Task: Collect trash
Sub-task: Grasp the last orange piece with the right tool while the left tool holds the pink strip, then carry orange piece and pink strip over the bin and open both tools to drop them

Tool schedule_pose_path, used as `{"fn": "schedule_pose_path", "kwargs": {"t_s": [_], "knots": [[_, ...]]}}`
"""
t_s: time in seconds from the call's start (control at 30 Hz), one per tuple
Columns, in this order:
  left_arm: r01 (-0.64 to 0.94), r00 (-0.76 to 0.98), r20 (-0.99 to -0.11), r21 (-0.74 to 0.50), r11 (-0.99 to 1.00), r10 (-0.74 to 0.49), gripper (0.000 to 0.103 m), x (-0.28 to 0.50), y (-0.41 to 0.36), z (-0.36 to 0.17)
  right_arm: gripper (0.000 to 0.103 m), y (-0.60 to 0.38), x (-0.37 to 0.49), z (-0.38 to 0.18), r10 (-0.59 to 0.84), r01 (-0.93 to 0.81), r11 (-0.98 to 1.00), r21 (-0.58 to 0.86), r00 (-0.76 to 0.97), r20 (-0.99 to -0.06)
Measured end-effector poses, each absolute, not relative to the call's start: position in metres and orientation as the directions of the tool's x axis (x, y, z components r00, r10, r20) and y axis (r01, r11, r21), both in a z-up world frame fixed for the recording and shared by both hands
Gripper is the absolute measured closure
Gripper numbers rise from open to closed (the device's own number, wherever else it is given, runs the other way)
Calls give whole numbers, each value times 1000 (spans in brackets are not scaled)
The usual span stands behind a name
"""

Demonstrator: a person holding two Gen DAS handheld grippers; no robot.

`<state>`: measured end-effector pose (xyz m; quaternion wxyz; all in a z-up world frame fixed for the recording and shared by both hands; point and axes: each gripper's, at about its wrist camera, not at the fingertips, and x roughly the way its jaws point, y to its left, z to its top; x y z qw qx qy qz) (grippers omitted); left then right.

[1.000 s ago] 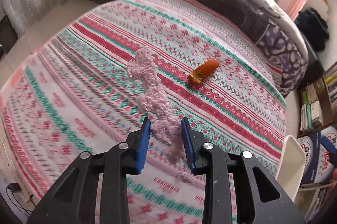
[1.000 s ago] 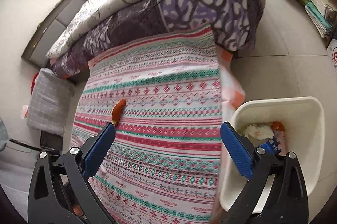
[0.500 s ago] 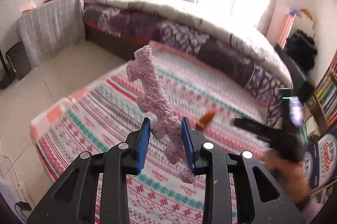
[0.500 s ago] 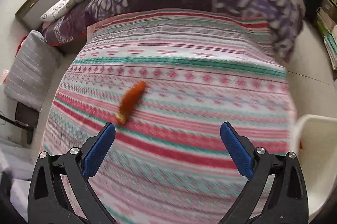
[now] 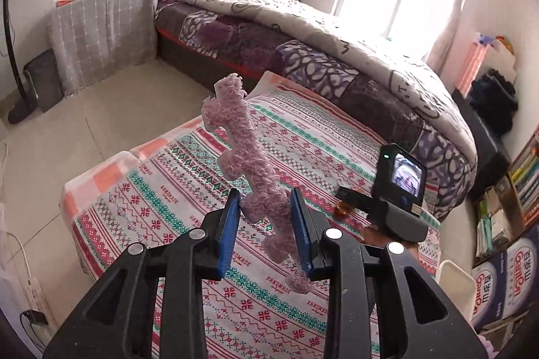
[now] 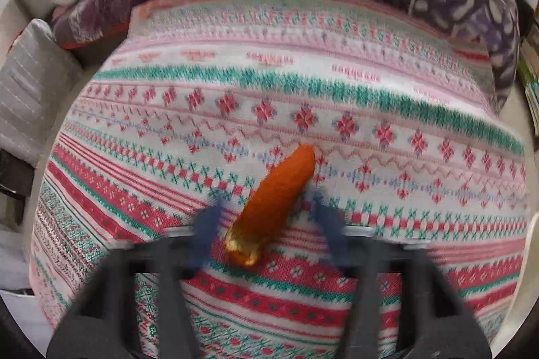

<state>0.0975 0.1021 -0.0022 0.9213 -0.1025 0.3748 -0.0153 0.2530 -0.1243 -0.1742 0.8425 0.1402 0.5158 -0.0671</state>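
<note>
Left wrist view: my left gripper [image 5: 266, 229] is clamped on the pink fuzzy strip [image 5: 247, 170], which stands up out of the jaws, lifted clear of the patterned blanket [image 5: 175, 187]. The white bin [image 5: 453, 279] sits just past the blanket's right edge, so that drop lies to my right. My right gripper [image 5: 350, 195] is down near the blanket's right edge, at the orange peel [image 5: 342, 210].

Right wrist view: the right gripper [image 6: 266, 217] is blurred and its jaws are closing, one pad on each side of the orange peel [image 6: 276, 197], not visibly pressing it. The peel lies flat mid-blanket, long axis running from near-left to far-right, skewed across the jaws' line. I judge the right hand far nearer it.
</note>
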Motion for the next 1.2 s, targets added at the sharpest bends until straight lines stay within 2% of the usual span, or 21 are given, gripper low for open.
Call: {"fn": "schedule_pose_path", "kwargs": {"t_s": [0.07,0.27,0.47,0.67,1.0,1.2], "knots": [[-58,718,-689,-200,978,-99,72,98,105,-3,83,-133,250,-171,113,242,938,247,459,-881],[-66,725,-681,-211,975,-98,72,98,103,-4,84,-143,225,-114,162,140,946,291,573,-803],[-40,744,-659,-210,977,-111,72,94,95,2,84,-149,184,-47,175,46,960,275,667,-724],[-1,752,-646,-205,979,-134,72,89,80,6,84,-151,144,-6,159,-12,977,214,715,-681],[57,753,-636,-196,979,-171,72,79,57,9,84,-174,81,7,105,-12,990,143,736,-669],[105,748,-635,-177,979,-195,72,72,37,7,84,-214,51,2,72,52,986,160,728,-682]]}}
